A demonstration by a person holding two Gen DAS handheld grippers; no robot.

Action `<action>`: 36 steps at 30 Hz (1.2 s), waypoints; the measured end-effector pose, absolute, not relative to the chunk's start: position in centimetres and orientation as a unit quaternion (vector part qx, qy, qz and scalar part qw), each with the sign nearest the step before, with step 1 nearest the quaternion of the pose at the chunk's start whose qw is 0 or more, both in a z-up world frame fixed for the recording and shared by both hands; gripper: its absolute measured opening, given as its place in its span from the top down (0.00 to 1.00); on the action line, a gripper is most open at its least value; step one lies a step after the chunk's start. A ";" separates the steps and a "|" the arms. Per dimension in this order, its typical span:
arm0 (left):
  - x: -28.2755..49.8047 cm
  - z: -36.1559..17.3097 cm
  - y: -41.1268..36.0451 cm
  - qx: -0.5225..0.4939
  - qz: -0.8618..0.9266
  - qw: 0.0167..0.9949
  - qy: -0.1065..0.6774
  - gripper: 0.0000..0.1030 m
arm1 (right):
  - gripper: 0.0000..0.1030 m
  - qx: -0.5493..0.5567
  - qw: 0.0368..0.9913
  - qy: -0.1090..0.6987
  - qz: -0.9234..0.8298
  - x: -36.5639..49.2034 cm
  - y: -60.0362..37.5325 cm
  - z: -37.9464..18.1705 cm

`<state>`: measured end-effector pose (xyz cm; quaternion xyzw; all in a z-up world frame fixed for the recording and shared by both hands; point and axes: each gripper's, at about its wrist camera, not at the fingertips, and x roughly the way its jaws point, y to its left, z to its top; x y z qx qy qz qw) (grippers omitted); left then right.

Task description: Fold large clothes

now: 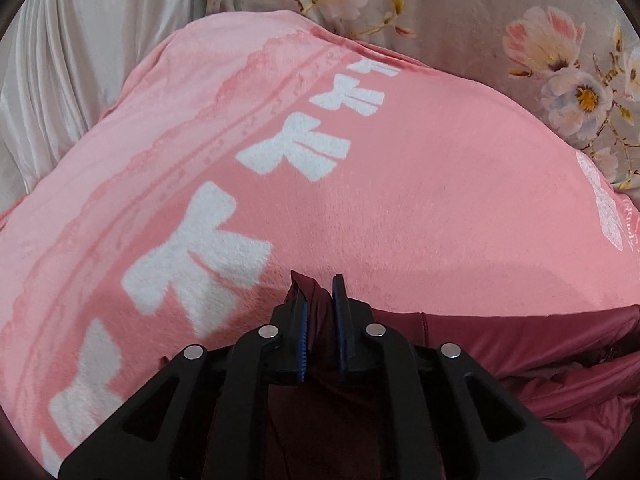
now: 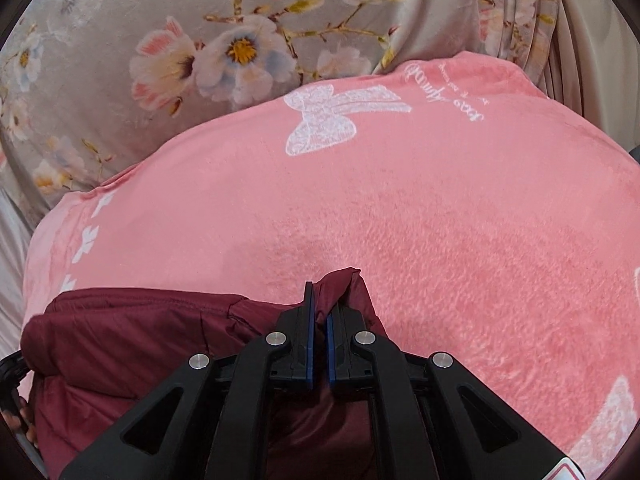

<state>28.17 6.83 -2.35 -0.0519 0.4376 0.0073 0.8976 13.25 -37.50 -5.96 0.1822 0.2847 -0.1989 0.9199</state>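
Note:
A dark maroon padded garment [image 1: 560,364] lies at the near edge, over a pink fleece blanket. My left gripper [image 1: 319,292] is shut on a bunched fold of the maroon garment, which sticks up between its blue pads. The garment stretches off to the right of it. In the right wrist view the same garment [image 2: 132,332] spreads to the left. My right gripper [image 2: 320,300] is shut on another pinched edge of it, with a fold rising past the fingertips.
The pink blanket [image 1: 420,184] with white bow prints covers the work surface; it also shows in the right wrist view [image 2: 460,216]. Beyond it lies a grey floral sheet [image 2: 120,60] and pale satin fabric [image 1: 72,60].

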 end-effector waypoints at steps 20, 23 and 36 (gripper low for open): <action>22.4 6.7 -1.4 0.012 -0.091 0.926 0.367 0.45 | 0.97 0.071 0.963 0.258 -0.041 12.7 -23.3 0.6; 23.3 3.4 -4.6 0.028 -0.097 0.910 0.401 0.49 | 0.98 0.051 0.953 0.296 -0.031 15.7 -20.9 -1.0; 26.4 -2.9 -5.4 0.015 -0.064 0.894 0.444 0.50 | 1.00 0.116 0.922 0.367 -0.038 21.2 -23.8 -6.8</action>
